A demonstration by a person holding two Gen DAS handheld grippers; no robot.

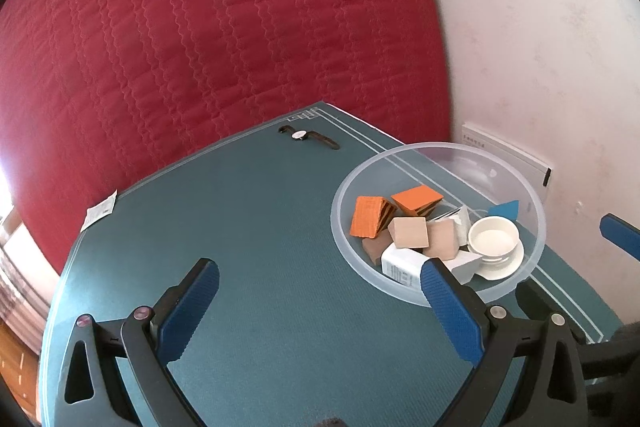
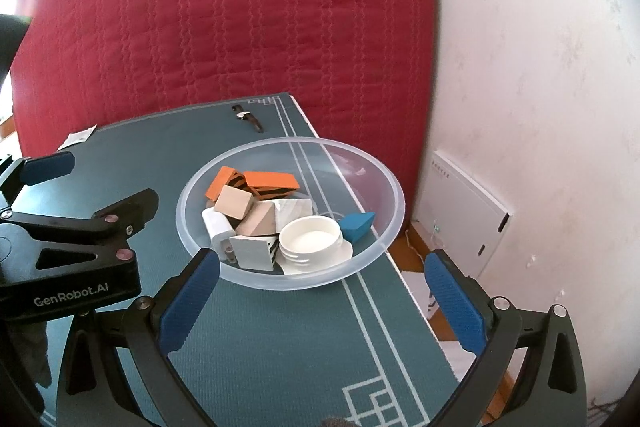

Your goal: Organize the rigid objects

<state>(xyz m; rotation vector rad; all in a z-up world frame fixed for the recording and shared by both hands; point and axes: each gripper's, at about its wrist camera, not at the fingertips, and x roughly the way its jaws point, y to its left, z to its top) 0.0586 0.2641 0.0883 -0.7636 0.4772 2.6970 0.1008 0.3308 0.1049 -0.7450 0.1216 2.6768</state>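
Two grippers are seen above a bench (image 1: 260,247) covered with a teal mat. The left gripper (image 1: 320,311) is held released, its blue-padded fingers spread wide with nothing between them; one finger overlaps the near rim of a clear plastic bowl (image 1: 536,227) in the left wrist view. The right gripper (image 2: 322,297) is likewise released and empty, its fingers spread on either side of the bowl's near edge in the right wrist view.

The rigid objects are gathered inside the bowl, which is set near the bench's right edge. Two orange blocks (image 2: 272,181) with dark striped sides are seen at the far side of the pile, touching each other. Beige wooden blocks (image 2: 234,202) lie just in front of them. White blocks (image 2: 254,253) are seen toward the near side, and a white cup (image 2: 310,235) is seen on a white saucer beside them. A blue wedge (image 2: 358,225) lies just to the right of the cup.

A wristwatch (image 1: 308,137) is laid flat near the far corner of the bench, well apart from the bowl. A small paper slip (image 1: 98,213) lies at the left edge. A red quilted bed (image 1: 220,27) is seen beyond the bench, and a white wall (image 2: 540,67) to the right.
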